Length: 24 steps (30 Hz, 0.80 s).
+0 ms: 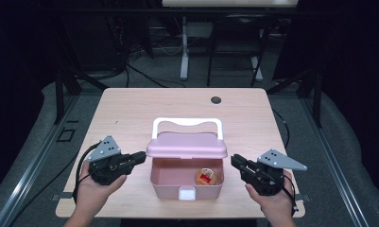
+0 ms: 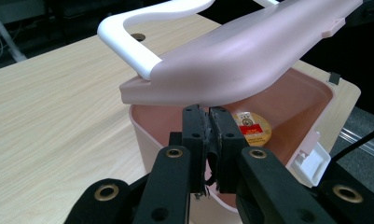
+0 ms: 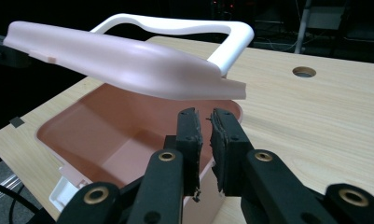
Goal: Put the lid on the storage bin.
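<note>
Dark curtains and a tangle of cables and stand legs frame a pale wooden surface (image 1: 130,113) where a person works with two tools. At the near middle of the surface sits a pink lunch box (image 1: 186,182), its lid (image 1: 187,145) hinged up at the back and hanging half open over the tub, the white carry handle (image 1: 187,122) standing behind it. Inside, toward the right of the tub, lies a small round snack pack (image 1: 206,177) with a red and yellow label.

The left hand-held gripper (image 1: 141,156) hovers just beside the left end of the lid, jaws clenched together on nothing. The right hand-held gripper (image 1: 235,161) waits near the box's right side, its jaws drawn nearly together with a thin gap between them and nothing held; neither tool appears to touch the box.

By its look the box is light, thin-walled moulded plastic: stiff enough to keep its shape, smooth enough to slide on the wood if pushed from one side only. The lid probably pivots freely, so a nudge under or on its front lip should swing it. Best holds appear to be the lid's protruding side edges, the handle's bar, or the white latch (image 1: 186,193) at the front. The snack pack looks light and likely slippery.
</note>
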{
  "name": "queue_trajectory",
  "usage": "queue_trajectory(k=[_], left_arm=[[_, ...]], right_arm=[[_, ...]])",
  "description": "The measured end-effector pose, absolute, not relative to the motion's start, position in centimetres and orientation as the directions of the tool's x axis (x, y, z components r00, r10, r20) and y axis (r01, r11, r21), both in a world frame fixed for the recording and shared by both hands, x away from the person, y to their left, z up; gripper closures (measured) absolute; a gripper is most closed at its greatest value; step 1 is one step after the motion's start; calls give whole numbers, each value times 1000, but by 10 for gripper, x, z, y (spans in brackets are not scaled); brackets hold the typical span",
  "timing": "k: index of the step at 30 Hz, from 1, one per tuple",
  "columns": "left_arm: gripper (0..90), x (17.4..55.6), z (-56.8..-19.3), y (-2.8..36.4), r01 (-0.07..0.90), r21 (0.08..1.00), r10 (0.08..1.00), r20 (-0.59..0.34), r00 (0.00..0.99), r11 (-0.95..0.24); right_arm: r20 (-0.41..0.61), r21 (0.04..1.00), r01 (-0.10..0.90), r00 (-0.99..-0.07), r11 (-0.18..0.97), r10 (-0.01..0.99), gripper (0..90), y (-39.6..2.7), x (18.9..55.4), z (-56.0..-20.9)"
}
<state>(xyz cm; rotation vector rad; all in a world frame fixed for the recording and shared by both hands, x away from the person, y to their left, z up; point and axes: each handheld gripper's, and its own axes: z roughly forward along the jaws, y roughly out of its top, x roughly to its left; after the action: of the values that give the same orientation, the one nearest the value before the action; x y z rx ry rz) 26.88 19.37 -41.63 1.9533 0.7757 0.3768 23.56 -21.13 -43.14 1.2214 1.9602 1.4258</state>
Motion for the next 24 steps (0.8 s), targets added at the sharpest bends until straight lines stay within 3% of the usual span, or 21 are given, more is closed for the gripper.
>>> queue_trajectory(k=[24], left_arm=[[859, 264, -425, 195, 374, 870, 657, -80, 750, -321]], right_arm=[[190, 899, 435, -500, 55, 845, 816, -216, 243, -444]])
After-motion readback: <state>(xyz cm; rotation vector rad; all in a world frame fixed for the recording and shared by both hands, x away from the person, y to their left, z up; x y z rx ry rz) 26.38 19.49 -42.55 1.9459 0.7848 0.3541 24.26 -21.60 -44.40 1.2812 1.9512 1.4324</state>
